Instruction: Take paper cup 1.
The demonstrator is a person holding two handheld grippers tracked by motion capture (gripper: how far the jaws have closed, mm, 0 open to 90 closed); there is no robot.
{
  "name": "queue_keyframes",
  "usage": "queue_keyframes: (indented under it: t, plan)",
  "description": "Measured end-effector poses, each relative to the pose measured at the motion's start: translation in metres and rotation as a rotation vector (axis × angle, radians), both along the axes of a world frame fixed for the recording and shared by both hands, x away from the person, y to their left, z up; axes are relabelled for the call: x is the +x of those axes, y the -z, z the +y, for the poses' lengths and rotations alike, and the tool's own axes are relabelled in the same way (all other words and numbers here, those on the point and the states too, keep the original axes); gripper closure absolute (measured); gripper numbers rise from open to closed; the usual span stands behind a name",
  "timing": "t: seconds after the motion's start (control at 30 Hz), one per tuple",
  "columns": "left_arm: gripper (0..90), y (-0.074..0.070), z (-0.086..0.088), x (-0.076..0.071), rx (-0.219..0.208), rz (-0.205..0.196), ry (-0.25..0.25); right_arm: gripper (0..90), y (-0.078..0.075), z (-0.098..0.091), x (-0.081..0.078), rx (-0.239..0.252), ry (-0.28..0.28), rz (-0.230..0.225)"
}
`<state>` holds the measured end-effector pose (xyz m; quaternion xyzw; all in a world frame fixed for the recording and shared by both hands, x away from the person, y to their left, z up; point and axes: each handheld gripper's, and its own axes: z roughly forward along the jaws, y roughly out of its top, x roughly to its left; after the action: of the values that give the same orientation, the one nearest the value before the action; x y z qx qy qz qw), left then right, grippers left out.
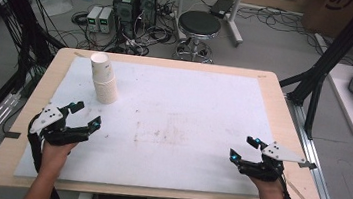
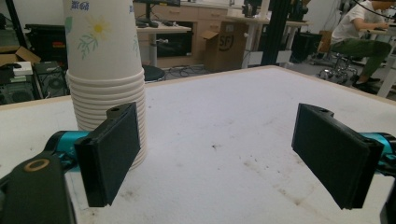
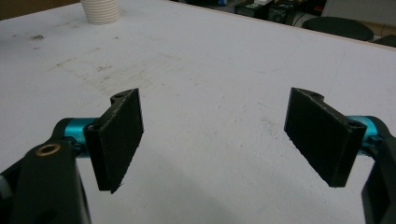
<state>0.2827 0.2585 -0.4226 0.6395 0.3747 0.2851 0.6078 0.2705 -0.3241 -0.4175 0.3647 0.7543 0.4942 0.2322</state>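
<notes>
Both hands sit at the near edge of the table (image 1: 284,112), one gripper each. Left gripper (image 1: 86,113): jaws spread wide, nothing between them, pads touching nothing. From where I'm watching, the stack of paper cups (image 1: 105,79) stands upside down on the white sheet (image 1: 187,121), just beyond that gripper, near the far left corner. In the left gripper view the cups (image 2: 105,70) rise right behind one jaw, apart from it. Right gripper (image 1: 245,147): jaws equally wide, empty, hovering over bare sheet, well apart from the cups (image 3: 100,11).
</notes>
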Motion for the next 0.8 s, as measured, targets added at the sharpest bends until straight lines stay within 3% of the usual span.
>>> queue_keyframes:
  t: [0.4,0.6,0.8]
  plan:
    - [15.3,-0.001,0.007,0.006,-0.018,0.006,-0.015,20.1,0.002,0.002,0.000,0.002,0.008,0.017]
    - [15.3,-0.001,0.006,0.012,-0.006,0.018,-0.004,20.1,-0.004,0.004,0.000,-0.010,0.022,0.001]
    - [15.3,-0.008,0.009,0.013,-0.020,0.012,-0.031,20.1,-0.007,0.009,0.006,0.002,0.006,-0.012]
